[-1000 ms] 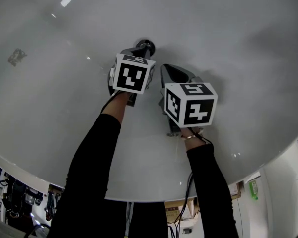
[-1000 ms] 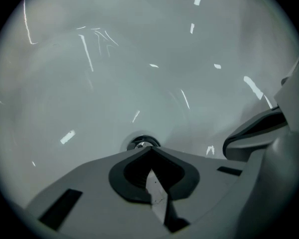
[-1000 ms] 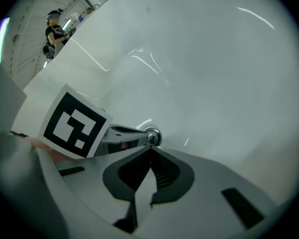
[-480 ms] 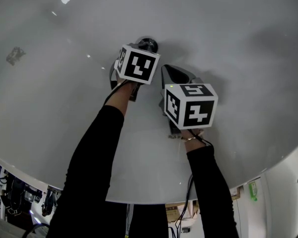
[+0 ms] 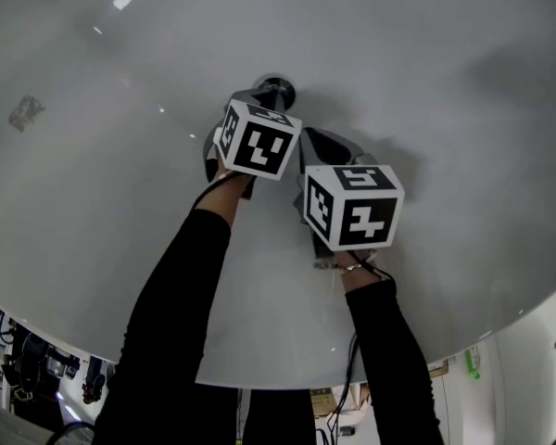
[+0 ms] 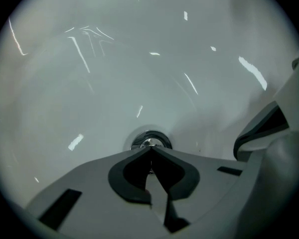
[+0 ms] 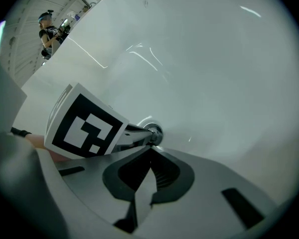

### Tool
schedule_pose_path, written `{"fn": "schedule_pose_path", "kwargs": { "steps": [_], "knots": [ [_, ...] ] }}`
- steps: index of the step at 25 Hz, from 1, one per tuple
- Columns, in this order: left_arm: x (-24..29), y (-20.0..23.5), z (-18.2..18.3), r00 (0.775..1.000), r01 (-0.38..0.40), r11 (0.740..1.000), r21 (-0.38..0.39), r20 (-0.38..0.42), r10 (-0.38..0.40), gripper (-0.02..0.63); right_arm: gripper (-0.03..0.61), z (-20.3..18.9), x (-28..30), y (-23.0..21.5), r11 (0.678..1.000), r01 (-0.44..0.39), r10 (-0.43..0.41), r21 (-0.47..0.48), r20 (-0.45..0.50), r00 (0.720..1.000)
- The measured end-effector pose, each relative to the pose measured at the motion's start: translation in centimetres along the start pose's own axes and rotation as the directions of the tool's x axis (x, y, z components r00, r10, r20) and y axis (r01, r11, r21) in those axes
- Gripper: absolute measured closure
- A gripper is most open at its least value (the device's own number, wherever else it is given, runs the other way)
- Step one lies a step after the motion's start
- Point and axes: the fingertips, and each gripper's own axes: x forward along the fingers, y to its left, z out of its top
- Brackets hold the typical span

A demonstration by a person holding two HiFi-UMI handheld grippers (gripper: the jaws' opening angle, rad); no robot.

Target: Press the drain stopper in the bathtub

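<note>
The left gripper (image 6: 150, 150), pinched closed, has its tip right at the shiny drain stopper (image 6: 150, 140) in the bathtub (image 5: 426, 82) floor. The right gripper (image 7: 150, 151) is closed too, holding nothing. An off-middle push could slip off.

No legible text, seemingly.

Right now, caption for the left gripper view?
Left gripper, jaws shut, tips at chrome drain stopper in white bathtub.

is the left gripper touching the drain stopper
Touching. The right gripper view shows the left gripper's shut tips meeting the drain stopper, with no gap.
</note>
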Motion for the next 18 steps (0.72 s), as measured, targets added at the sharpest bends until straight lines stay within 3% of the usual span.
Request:
{"fn": "schedule_pose_path", "kwargs": {
  "steps": [18],
  "knots": [
    [-0.8,-0.1,0.1,1.0,0.013,0.998,-0.061,-0.019,-0.014,0.607,0.577,-0.1,-0.6,-0.4,1.0,0.023,-0.024,-0.004,-0.012,1.0]
  ]
}}
